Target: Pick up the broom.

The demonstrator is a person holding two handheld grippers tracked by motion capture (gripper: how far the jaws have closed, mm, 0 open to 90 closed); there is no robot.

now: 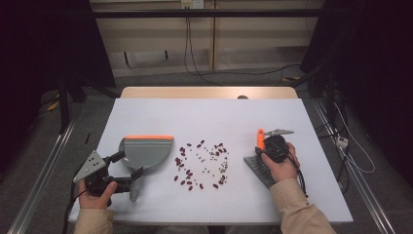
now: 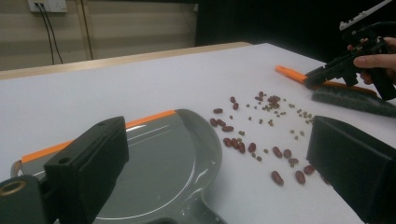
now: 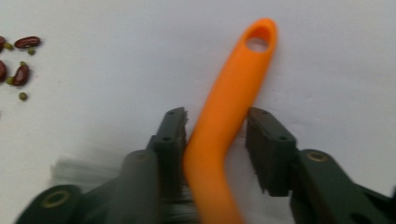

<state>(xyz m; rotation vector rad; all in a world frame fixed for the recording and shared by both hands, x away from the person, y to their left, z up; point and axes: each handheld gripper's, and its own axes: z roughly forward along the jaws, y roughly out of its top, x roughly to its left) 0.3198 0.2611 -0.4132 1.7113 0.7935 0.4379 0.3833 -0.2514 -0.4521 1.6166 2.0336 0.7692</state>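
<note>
Orange plastic is sitting between the jaws of the right tongs (image 3: 215, 133) — it is the handle of a small brush (image 3: 233, 107), curving up to a hanging hole at its tip. One jaw is pressing against the handle's side while the other is standing a little off it, so the tongs are straddling the handle without being clamped on it. In the high view the right tongs (image 1: 263, 146) are lying over the brush (image 1: 260, 163), whose grey bristle head is resting on the bench (image 1: 219, 114) toward the person's right hand (image 1: 281, 165).

The left tongs (image 1: 129, 168) are spread wide, the jaws standing either side of the grey handle of a dustpan (image 1: 146, 151) and not closing on it. In the left gripper view the dustpan (image 2: 159, 163) is lying flat just beyond the two released jaws, its orange lip on the far edge.

Between dustpan and brush, scattered beans (image 1: 202, 163) are lying loose on the white bench — dark red kidney beans mixed with smaller greenish ones, forming a rough ring. In the left gripper view the beans (image 2: 261, 135) are spreading from just beside the dustpan's rounded side out toward the brush (image 2: 348, 100), well apart from the bench edges.
</note>
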